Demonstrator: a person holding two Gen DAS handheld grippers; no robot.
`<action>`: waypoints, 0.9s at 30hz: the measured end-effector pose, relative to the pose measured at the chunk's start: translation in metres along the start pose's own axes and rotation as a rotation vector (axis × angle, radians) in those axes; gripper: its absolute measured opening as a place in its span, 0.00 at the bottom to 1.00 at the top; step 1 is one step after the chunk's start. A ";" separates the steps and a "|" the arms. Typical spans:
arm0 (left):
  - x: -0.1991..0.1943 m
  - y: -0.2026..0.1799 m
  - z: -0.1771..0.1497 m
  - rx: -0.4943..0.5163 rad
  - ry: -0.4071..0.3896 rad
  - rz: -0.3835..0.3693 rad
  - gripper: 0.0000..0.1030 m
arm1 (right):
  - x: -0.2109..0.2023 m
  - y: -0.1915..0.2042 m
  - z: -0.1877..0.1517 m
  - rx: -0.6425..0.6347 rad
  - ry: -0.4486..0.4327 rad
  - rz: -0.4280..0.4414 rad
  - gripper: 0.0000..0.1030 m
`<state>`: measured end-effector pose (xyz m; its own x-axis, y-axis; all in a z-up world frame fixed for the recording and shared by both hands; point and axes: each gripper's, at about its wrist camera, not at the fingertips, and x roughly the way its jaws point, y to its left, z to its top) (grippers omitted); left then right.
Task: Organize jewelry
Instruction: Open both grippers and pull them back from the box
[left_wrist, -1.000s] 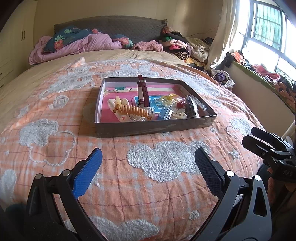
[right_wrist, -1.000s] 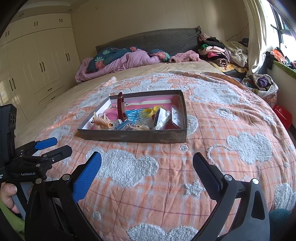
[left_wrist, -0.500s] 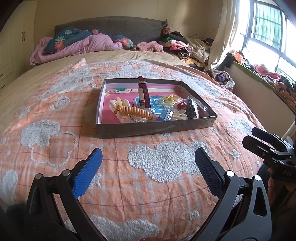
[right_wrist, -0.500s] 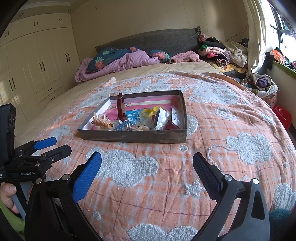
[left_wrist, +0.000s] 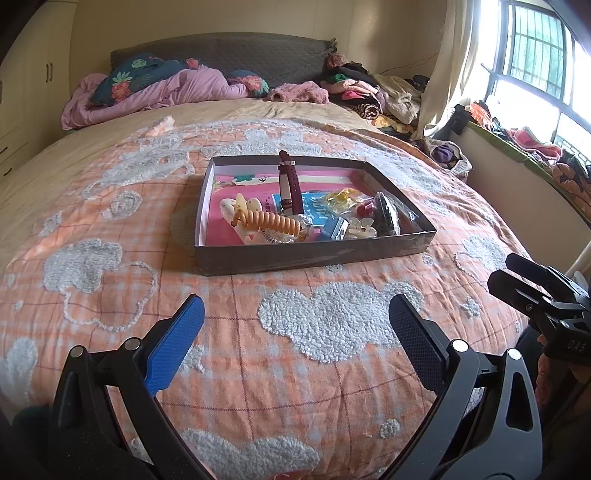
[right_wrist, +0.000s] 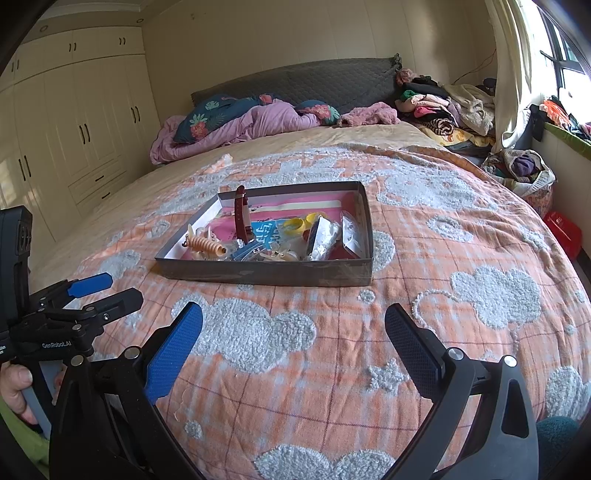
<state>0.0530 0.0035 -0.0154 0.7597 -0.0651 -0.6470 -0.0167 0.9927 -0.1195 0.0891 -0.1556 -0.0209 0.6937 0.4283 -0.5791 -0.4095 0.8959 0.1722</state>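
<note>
On the bed: your two grippers hang low over the orange cloud-patterned blanket (left_wrist: 332, 369), both facing a shallow grey box (left_wrist: 314, 254) that sits well ahead of them.
Left gripper (left_wrist: 295, 321): jaws spread wide, holding nothing.
Right gripper (right_wrist: 293, 325): jaws equally wide, holding nothing; you hold its handle at the blanket's right edge.
Box contents: everything small lies heaped in the near half, on a pink printed lining.
Watch strap (left_wrist: 289, 184): maroon, leaning upright near the back wall.
Coil hair tie (left_wrist: 273, 221): orange spiral, lying across pale hair clips (left_wrist: 364, 228).
Yellow rings (right_wrist: 295, 224): behind a blue card (right_wrist: 266, 230).
Likely reason for the stance: wide jaws suit small loose pieces, though sorted or unsorted is unclear from this jumble.
Hard to make out: clear plastic bags (right_wrist: 325, 236) glare, hiding their contents; the near wall hides the pile's lowest pieces.
</note>
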 end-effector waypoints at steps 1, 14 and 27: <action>0.000 0.000 0.000 0.001 0.001 0.001 0.91 | 0.000 0.000 0.000 0.000 -0.001 -0.001 0.96; 0.001 -0.001 -0.001 0.000 0.004 0.009 0.91 | -0.001 0.000 0.000 -0.002 0.002 0.000 0.96; 0.002 0.001 -0.002 0.003 0.006 0.004 0.91 | 0.000 -0.001 -0.001 -0.003 0.009 -0.001 0.96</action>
<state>0.0528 0.0040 -0.0186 0.7555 -0.0616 -0.6523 -0.0176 0.9933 -0.1142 0.0888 -0.1569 -0.0218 0.6883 0.4267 -0.5867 -0.4111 0.8957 0.1692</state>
